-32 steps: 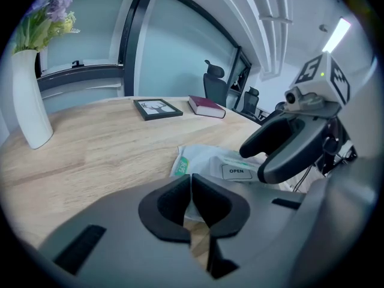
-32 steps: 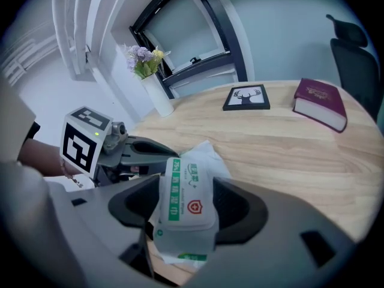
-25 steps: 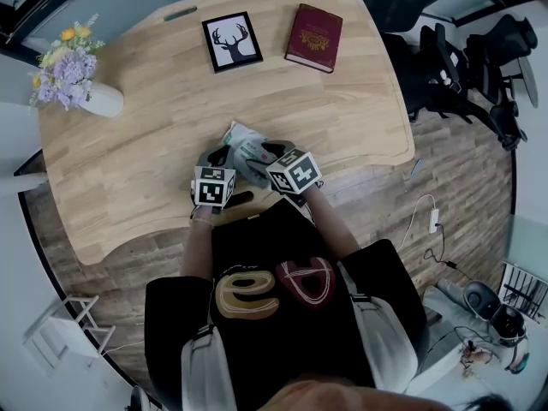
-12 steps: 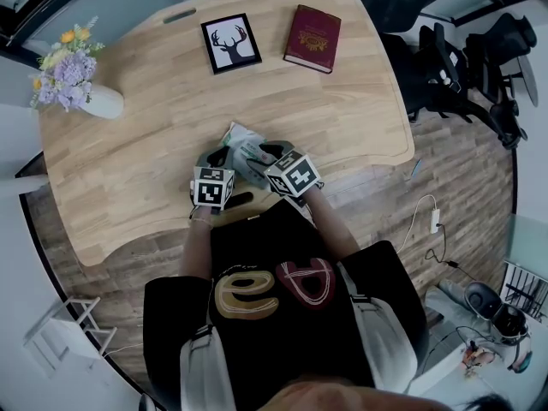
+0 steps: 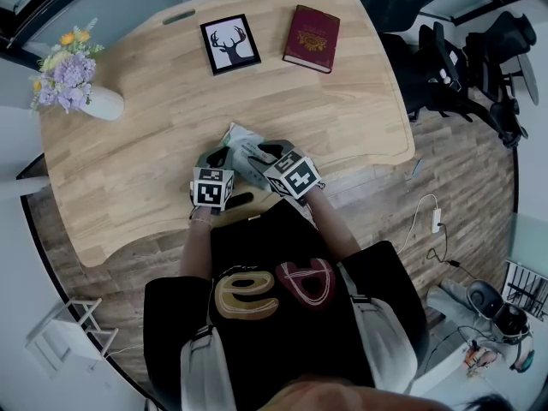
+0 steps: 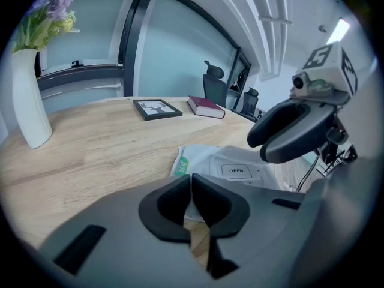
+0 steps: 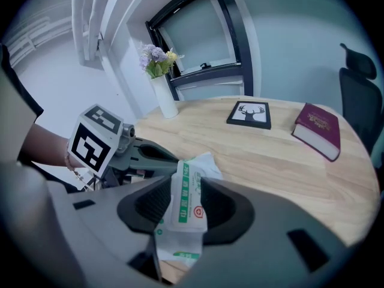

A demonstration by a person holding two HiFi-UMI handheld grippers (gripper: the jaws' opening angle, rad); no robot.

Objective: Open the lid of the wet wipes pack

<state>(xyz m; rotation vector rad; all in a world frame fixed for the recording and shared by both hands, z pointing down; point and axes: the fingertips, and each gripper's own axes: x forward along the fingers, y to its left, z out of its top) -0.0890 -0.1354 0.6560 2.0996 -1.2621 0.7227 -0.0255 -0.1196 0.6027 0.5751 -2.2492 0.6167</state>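
The wet wipes pack (image 5: 241, 141), white with green print, lies on the wooden table (image 5: 154, 135) close to the person. Its "OPEN" lid label (image 6: 236, 171) faces up in the left gripper view. My left gripper (image 6: 191, 188) is shut on the pack's thin near edge. My right gripper (image 7: 186, 203) has the pack's end (image 7: 189, 191) standing between its pads. Its jaws are closing and the pack fills the gap. In the head view the left gripper (image 5: 216, 157) and right gripper (image 5: 266, 151) sit side by side over the pack.
A white vase with flowers (image 5: 81, 88) stands at the far left. A framed deer picture (image 5: 231, 43) and a dark red book (image 5: 312, 26) lie at the back. Office chairs (image 5: 445, 67) stand past the table's right edge.
The right gripper's marker cube has rolled slightly. The left gripper and the pack have stayed where they were.
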